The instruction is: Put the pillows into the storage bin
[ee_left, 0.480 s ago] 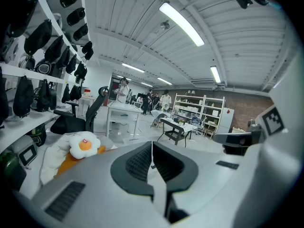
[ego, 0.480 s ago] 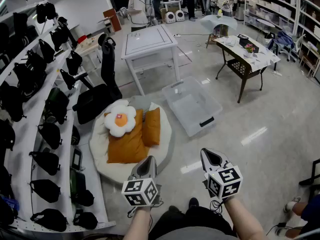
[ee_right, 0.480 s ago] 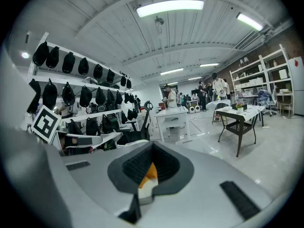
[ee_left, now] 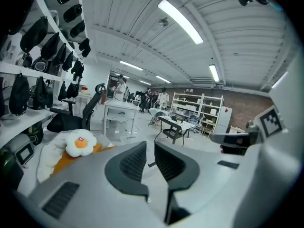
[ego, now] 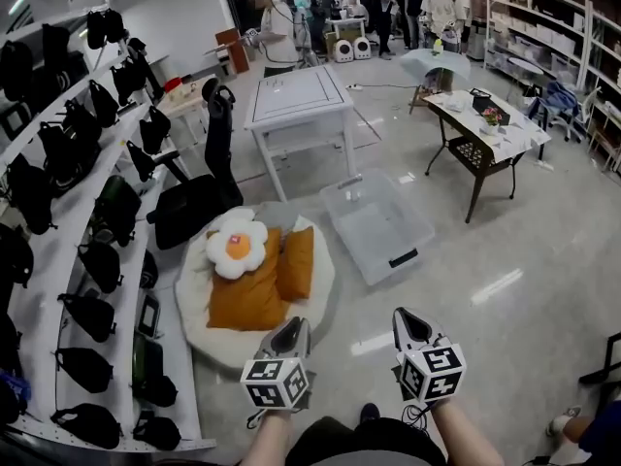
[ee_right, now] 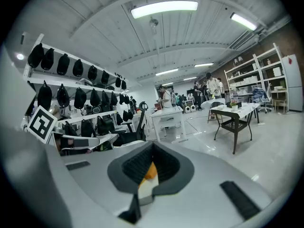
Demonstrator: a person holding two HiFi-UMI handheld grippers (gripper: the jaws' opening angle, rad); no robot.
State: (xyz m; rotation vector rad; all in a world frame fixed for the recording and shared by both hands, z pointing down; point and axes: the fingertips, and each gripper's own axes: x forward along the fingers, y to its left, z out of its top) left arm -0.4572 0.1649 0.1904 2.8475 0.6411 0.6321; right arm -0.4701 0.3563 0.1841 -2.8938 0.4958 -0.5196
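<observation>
The clear plastic storage bin (ego: 378, 226) sits on the glossy floor, a black latch on its near rim. All three pillows lie outside it, just to the left of the bin, piled on a round cream floor cushion (ego: 199, 323) whose edge comes close to the bin's left wall without touching it. Of the pile, the white fried-egg plush pillow with the orange yolk (ego: 236, 246) is the farthest left of the bin and rests on top of the large flat orange square pillow (ego: 245, 297). The smaller orange pillow (ego: 296, 260) leans on its edge against the large one, nearest the bin.

Your left gripper (ego: 294, 326) hangs on the near side of the bin and to its left, over the near rim of the cream cushion, pointing slightly downward. Its jaws are drawn together with only a thin slit between the ribbed pads, and nothing is in them. Your right gripper (ego: 408, 316) is level with it, straight in front of the bin's near end, well short of it. Its jaws are closed tip to tip and carry nothing; its own view looks toward the orange of the pillows.

Beyond the bin's far end stands a white square worktop (ego: 296, 95), and to the far left of the bin a black office chair (ego: 209, 163) beside white wall shelves hung with black bags (ego: 58, 163)
</observation>
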